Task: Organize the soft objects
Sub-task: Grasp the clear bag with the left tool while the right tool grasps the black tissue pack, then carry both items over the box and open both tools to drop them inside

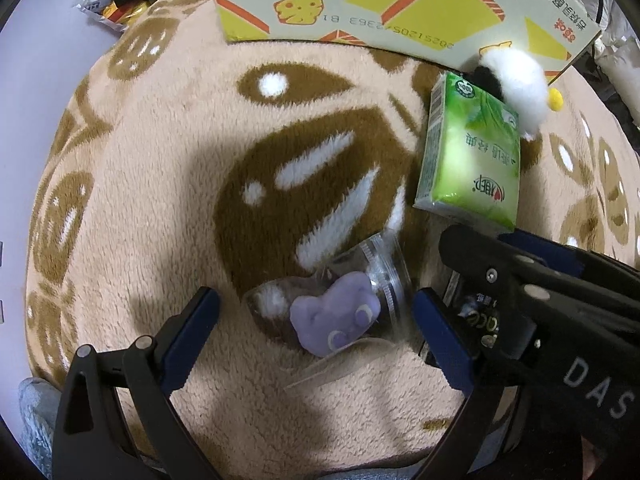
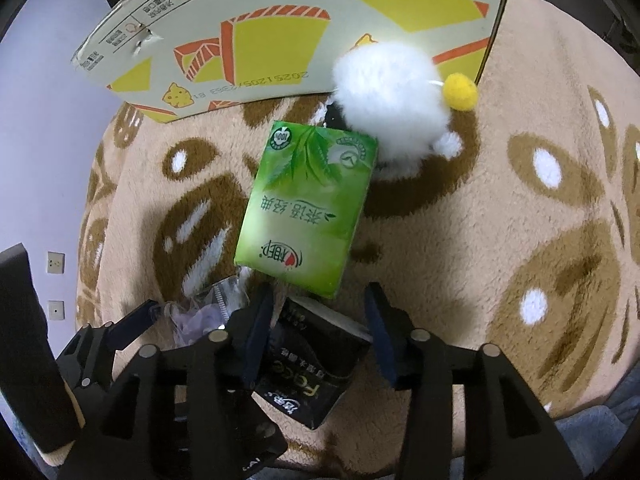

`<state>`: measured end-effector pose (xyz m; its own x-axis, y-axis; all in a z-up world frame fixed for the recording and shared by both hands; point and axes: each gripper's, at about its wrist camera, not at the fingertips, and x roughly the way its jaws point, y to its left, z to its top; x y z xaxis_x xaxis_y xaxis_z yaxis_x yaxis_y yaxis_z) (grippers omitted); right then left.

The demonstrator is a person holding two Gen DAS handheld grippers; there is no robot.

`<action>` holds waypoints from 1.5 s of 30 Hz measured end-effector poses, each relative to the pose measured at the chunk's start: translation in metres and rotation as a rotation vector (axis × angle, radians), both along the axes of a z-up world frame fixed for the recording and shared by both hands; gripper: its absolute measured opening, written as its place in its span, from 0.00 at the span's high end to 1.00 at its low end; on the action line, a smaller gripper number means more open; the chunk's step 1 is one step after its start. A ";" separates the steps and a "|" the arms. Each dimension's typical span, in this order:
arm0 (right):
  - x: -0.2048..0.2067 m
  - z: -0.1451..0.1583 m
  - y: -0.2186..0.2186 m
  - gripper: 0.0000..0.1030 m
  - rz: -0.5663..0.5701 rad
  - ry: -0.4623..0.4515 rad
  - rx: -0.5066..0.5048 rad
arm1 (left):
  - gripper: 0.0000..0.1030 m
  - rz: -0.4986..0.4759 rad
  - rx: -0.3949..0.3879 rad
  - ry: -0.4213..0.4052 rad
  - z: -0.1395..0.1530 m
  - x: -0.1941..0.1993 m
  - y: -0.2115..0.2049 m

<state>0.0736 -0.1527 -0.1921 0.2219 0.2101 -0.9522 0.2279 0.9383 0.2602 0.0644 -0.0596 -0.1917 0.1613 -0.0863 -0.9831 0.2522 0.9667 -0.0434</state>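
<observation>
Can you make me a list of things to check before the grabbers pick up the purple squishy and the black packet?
1. Purple toy in its clear bag sits between the left gripper fingers: ok.
2. Left pads touching the bag: not ok, gaps on both sides.
3. Black tissue pack between the right gripper fingers: ok.
4. Right pads squeezing it: cannot tell.
5. Green tissue pack clear of the black one: not ok, they meet.
6. Cardboard box open for dropping in: cannot tell.

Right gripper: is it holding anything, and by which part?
Cannot be told. The right gripper straddles the black pack across its upper end; one finger is against its side, the other shows a gap.
</observation>
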 end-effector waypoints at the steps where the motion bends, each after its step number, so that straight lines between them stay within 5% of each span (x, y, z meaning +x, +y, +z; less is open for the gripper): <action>1: -0.001 0.000 0.002 0.45 -0.001 -0.001 -0.005 | 0.06 -0.001 -0.001 0.002 0.001 0.000 0.000; 6: -0.004 0.002 0.002 0.35 -0.012 0.005 -0.030 | 0.06 -0.017 0.005 0.015 -0.003 -0.002 0.002; 16: -0.015 0.002 -0.004 0.42 -0.046 0.036 -0.033 | 0.08 -0.039 0.013 0.028 -0.004 -0.007 -0.002; 17: -0.015 0.001 -0.003 0.50 -0.048 0.042 -0.025 | 0.10 -0.036 0.012 0.029 -0.004 -0.007 -0.002; 26: -0.014 0.013 0.000 0.51 -0.016 -0.028 -0.082 | 0.43 0.004 -0.005 0.005 0.002 -0.006 0.011; 33: -0.015 0.015 -0.011 0.51 -0.022 -0.028 -0.054 | 0.58 0.000 -0.012 -0.023 0.009 -0.009 0.018; 38: -0.017 0.018 -0.016 0.52 -0.019 -0.036 -0.047 | 0.84 -0.006 -0.052 -0.024 0.023 -0.009 0.019; 45: -0.023 0.037 -0.013 0.54 0.027 -0.107 -0.058 | 0.87 0.008 -0.068 -0.092 0.050 -0.008 0.031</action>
<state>0.0506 -0.1661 -0.1547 0.3181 0.1625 -0.9340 0.1758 0.9580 0.2265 0.0568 -0.0284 -0.1417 0.2518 -0.1509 -0.9559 0.2505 0.9643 -0.0863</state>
